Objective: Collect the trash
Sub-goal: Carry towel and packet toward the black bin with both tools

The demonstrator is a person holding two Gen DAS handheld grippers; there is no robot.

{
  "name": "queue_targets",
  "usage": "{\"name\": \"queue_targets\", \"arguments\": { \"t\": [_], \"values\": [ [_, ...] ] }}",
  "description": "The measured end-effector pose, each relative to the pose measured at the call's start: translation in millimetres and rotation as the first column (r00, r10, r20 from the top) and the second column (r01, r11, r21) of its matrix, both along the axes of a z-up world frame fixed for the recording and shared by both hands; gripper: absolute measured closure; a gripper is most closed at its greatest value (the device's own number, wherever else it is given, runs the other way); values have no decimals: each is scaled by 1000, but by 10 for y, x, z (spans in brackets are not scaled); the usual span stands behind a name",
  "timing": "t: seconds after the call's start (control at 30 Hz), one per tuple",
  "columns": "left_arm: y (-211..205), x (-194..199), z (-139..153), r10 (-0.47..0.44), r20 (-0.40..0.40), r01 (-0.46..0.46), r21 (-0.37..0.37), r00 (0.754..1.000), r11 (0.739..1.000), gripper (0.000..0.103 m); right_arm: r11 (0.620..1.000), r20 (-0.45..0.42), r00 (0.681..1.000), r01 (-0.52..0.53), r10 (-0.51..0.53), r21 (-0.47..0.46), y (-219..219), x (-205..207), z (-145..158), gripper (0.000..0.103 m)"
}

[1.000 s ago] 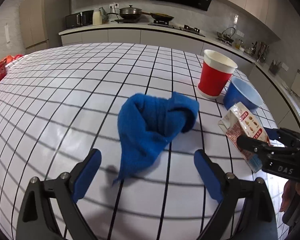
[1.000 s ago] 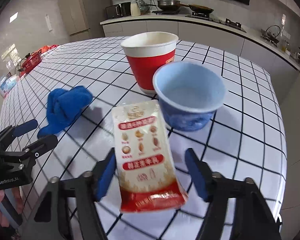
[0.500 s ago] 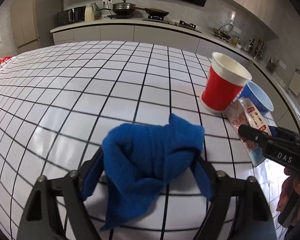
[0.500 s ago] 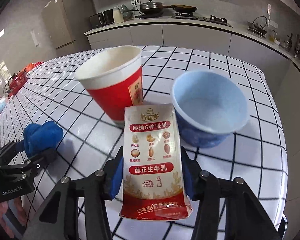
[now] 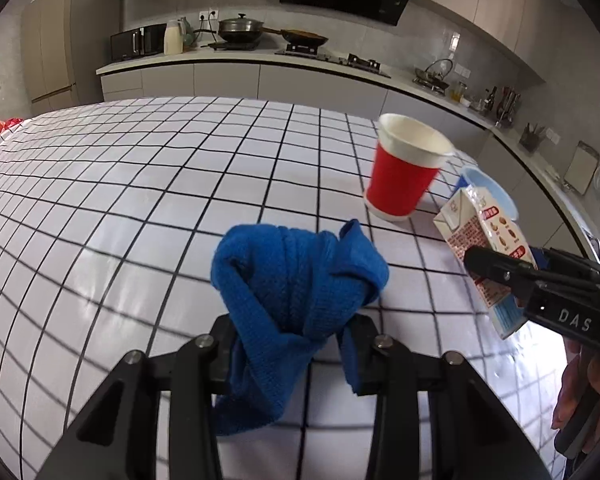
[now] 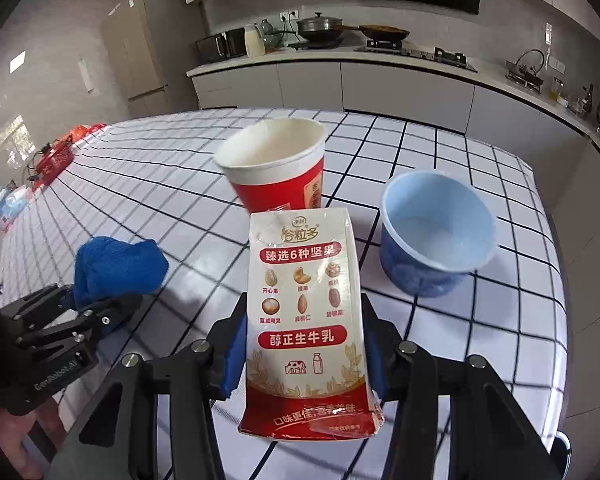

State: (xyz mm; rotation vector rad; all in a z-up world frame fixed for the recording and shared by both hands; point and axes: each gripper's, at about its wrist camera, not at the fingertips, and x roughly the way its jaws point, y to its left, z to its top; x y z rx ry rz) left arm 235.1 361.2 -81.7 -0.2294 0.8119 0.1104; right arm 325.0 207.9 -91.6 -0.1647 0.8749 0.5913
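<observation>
White tablecloth [image 5: 148, 208] with a black grid covered the table, with a grey kitchen counter [image 5: 260, 60] and range hood behind it. At the near edge of the left wrist view, the left gripper [image 5: 292, 344] was pinching a crumpled blue knitted cloth [image 5: 296, 280], the fabric bunched up between its blue pads and hanging loose below them. Over to the right, the right gripper [image 6: 304, 344] was clamped on both sides of a milk carton [image 6: 306, 320] printed with nuts and red labels, held upright and clear of the table. Just beyond the carton stood a red paper cup [image 6: 280, 172] with a white inside, tilted slightly in the fisheye. Beside it to the right sat a light blue bowl [image 6: 436, 236], apart from the cup.
</observation>
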Motion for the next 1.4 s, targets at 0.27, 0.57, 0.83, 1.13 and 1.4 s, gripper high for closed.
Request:
{"name": "queue_targets", "arguments": {
  "t": [0.27, 0.57, 0.83, 1.13, 1.4],
  "values": [
    [-166, -269, 191, -4, 34, 4, -1, 999, 1000, 63, 1000, 46, 999, 7, -8, 25, -418, -370, 350, 52],
    [-621, -511, 342, -51, 62, 51, 9, 997, 999, 63, 999, 76, 997, 31, -34, 42, -964, -770, 567, 52],
    [-1223, -732, 552, -113, 100, 110, 31, 989, 993, 63, 996, 95, 993, 61, -67, 59, -1604, -1098, 739, 52],
    [-1955, -877, 641, -190, 109, 187, 39, 976, 982, 63, 991, 105, 987, 116, -122, 63, -2378, -1437, 850, 52],
    [-2506, -944, 690, -259, 113, 255, 47, 959, 966, 63, 981, 107, 976, 182, -188, 69, -3045, -1633, 880, 52]
  ]
}}
